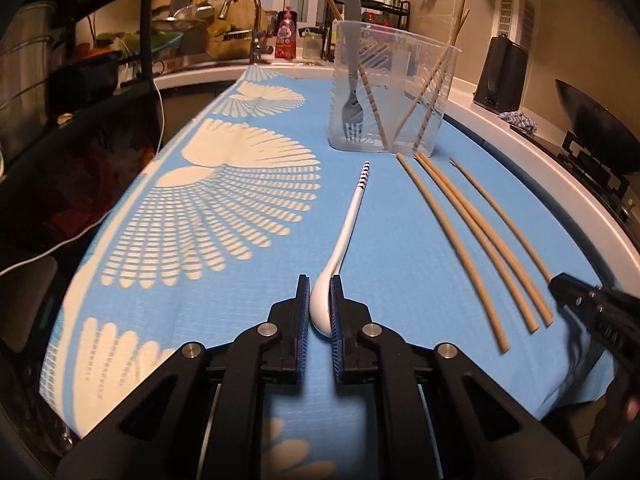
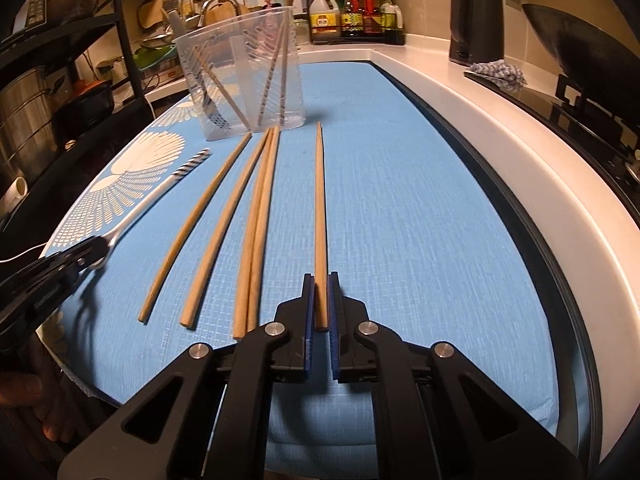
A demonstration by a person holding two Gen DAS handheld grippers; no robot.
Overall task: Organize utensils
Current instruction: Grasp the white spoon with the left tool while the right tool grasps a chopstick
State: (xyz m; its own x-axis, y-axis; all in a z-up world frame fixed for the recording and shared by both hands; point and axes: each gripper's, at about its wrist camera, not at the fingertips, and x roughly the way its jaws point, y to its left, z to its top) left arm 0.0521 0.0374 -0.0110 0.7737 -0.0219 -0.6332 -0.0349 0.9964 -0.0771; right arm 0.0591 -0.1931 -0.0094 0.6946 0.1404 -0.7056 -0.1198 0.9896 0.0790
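A white spoon [image 1: 344, 236] with a striped handle end lies on the blue mat [image 1: 400, 240]; my left gripper [image 1: 320, 292] is shut on its bowl. My right gripper [image 2: 320, 292] is shut on the near end of a wooden chopstick [image 2: 319, 208] that lies apart from the others. Several more chopsticks [image 2: 256, 216] lie side by side to its left. A clear plastic holder [image 1: 390, 88] stands at the far end of the mat with a fork [image 1: 352, 108] and chopsticks inside. In the right wrist view the left gripper [image 2: 90, 256] shows at the left edge, on the spoon [image 2: 160, 196].
A white counter rim [image 2: 500, 160] curves along the mat's right side, with a black stove and wok [image 2: 580, 52] beyond it. A sink and tap [image 1: 248, 20] lie behind the holder. Dark shelving with pots [image 1: 60, 60] stands to the left. A hand [image 2: 24, 396] shows at the lower left.
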